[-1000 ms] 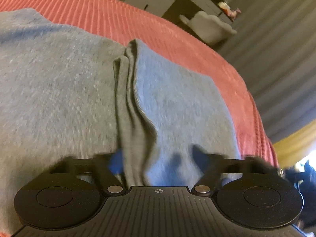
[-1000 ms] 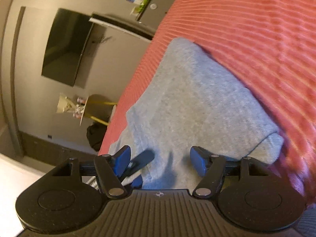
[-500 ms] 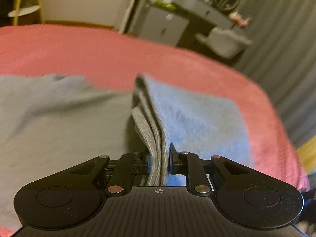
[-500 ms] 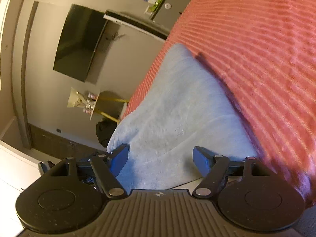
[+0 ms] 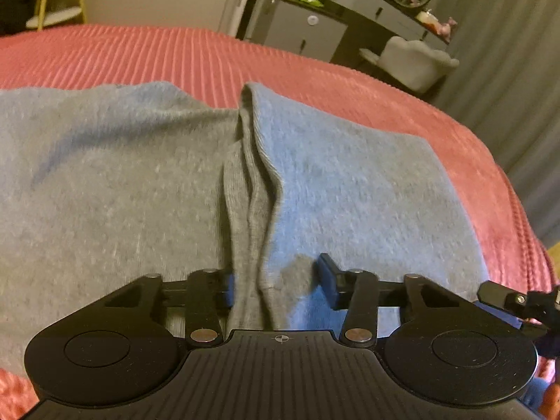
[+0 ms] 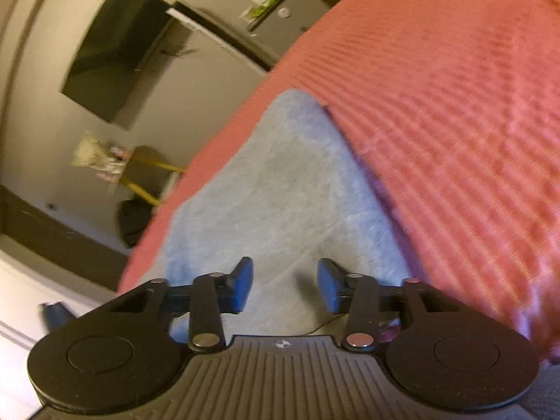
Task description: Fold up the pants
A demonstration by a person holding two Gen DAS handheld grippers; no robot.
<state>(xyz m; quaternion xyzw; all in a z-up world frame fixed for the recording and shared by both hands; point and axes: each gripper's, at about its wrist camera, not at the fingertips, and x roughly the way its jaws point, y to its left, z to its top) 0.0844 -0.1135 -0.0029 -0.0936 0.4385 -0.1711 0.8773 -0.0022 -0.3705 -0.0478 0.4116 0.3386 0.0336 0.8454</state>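
Two grippers hang over grey-blue pants (image 5: 350, 189) spread on a red ribbed bedspread (image 5: 210, 56), and the main risk sits with the left gripper (image 5: 276, 280). Its jaws are opening, with the stacked ribbed edge (image 5: 252, 210) of the cloth standing up between them: the edge brushes the left-side pad while the other pad stands clear, so nothing is clamped. If that ridge is let go before it lies flat, the layers could spring apart or slide off one another, leaving a crooked fold; a snag on the withdrawing pad could also drag the top layer askew.

Ahead of the right gripper (image 6: 285, 285) the pants run away towards the bed's edge, with bare bedspread off to its right. Its jaws are closing, about halfway apart, above flat cloth with no fold raised between them. Closing there would probably catch nothing, or pinch only the top layer and rumple it
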